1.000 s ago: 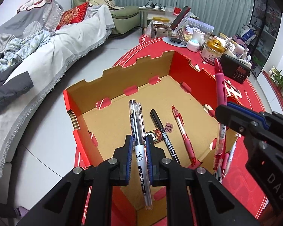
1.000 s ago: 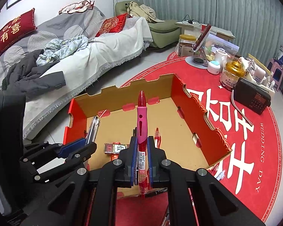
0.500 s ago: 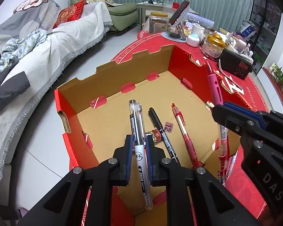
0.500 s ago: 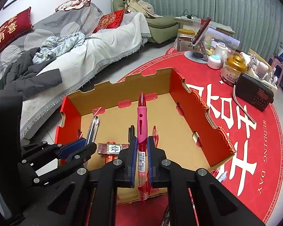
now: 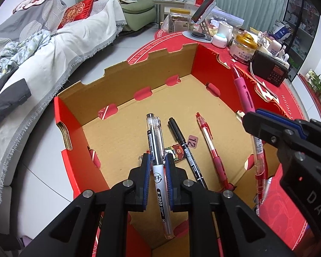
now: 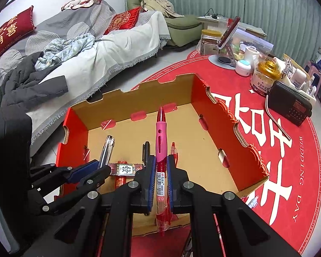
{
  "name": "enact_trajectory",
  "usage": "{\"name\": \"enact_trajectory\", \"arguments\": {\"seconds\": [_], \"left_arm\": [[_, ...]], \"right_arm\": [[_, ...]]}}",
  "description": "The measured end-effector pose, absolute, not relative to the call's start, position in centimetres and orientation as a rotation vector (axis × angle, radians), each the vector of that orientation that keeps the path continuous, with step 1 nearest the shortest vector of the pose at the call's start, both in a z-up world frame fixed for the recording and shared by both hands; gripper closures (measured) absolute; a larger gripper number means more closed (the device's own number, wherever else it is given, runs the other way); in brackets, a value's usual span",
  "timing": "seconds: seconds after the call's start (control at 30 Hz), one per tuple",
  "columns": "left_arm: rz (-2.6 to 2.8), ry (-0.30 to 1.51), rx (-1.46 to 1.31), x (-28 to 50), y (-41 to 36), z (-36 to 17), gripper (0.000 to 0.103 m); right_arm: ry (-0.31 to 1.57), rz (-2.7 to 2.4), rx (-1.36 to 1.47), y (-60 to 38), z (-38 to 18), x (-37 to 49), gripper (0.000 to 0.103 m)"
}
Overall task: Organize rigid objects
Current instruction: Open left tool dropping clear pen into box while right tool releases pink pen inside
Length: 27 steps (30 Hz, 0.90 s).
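Note:
My left gripper [image 5: 157, 163] is shut on a clear black-ink pen [image 5: 155, 141] and holds it over the near left part of an open red cardboard box [image 5: 126, 72]. My right gripper [image 6: 161, 169] is shut on a red pen with a pink grip [image 6: 160, 137] above the box's near edge; this pen also shows in the left wrist view [image 5: 244, 94]. On the box floor lie a black pen [image 5: 183, 141], a red pen [image 5: 210, 145], a small patterned packet [image 5: 177, 153] and a "12" tag [image 5: 192, 141].
The box sits on a round red mat [image 6: 289, 171]. Beyond it stand jars [image 6: 265, 75], a black radio [image 6: 289, 105], a phone on a stand [image 6: 229, 36] and a metal straw [image 6: 277, 124]. A covered sofa [image 6: 75, 49] is at the left. More pens [image 5: 265, 188] lie outside the box's near right corner.
Both grippers have moved slightly forward over the box, each still holding its pen. The box contents have not moved.

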<state>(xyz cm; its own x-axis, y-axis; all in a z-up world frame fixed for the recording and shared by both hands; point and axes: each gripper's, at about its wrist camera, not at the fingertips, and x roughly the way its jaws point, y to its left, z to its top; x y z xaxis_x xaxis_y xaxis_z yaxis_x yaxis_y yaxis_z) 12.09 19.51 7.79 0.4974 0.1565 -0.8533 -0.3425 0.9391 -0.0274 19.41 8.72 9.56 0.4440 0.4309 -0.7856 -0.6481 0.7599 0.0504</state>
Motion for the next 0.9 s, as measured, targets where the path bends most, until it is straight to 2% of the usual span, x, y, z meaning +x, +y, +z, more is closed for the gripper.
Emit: {"name": "enact_trajectory", "arguments": {"seconds": [0.47,0.57,0.67,0.9], "left_arm": [[0.285,1.046,-0.2,12.9,19.7,6.8,0.087],[0.293,1.04,-0.176,12.9,19.4,6.9,0.077],[0.289,1.029,-0.179,12.8,19.4,7.1,0.061],[0.264,0.997,-0.182,11.7,18.8,8.2,0.061]], "right_arm": [[0.929,0.689,-0.269,9.3,8.2,20.4,0.092],[0.925,0.674,-0.264,8.9,8.3,20.6,0.092],[0.94,0.664,-0.246,8.2,8.3,20.9,0.092],[0.917,0.614,-0.173,4.9,9.7,20.3,0.092]]}}
